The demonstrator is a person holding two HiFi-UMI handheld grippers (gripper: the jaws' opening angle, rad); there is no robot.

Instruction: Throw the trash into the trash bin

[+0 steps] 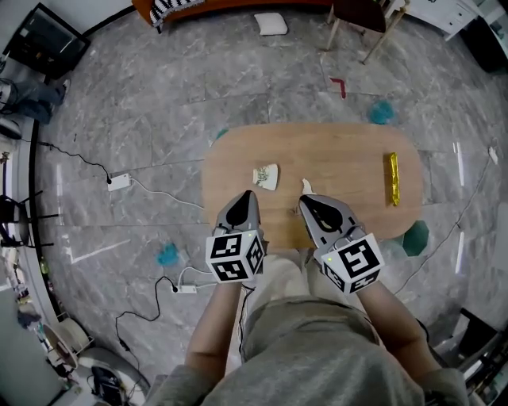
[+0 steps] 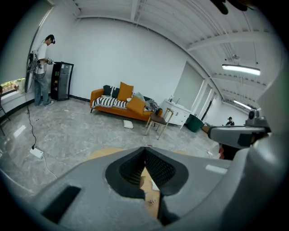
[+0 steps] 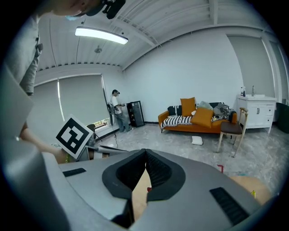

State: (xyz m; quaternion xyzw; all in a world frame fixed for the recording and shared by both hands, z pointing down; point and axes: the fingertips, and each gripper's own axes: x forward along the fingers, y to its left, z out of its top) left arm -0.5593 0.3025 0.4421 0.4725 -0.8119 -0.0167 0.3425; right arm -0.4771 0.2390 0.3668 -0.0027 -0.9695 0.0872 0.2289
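Left tongs [image 1: 249, 195] and right tongs [image 1: 305, 201] are both pressed together, empty, with a crumpled paper [image 1: 266, 176] on the tabletop [image 1: 341, 158] just ahead

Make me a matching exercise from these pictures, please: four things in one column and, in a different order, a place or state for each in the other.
Things:
1. crumpled wrapper
2. gold wrapper
3. left gripper
4. white cushion

Places or states:
A. on the floor, beyond the table
B. jaws shut, holding nothing
C. near the table's right end
D. near the table's middle

Pairs: 1-D, 2-C, 3-B, 4-A
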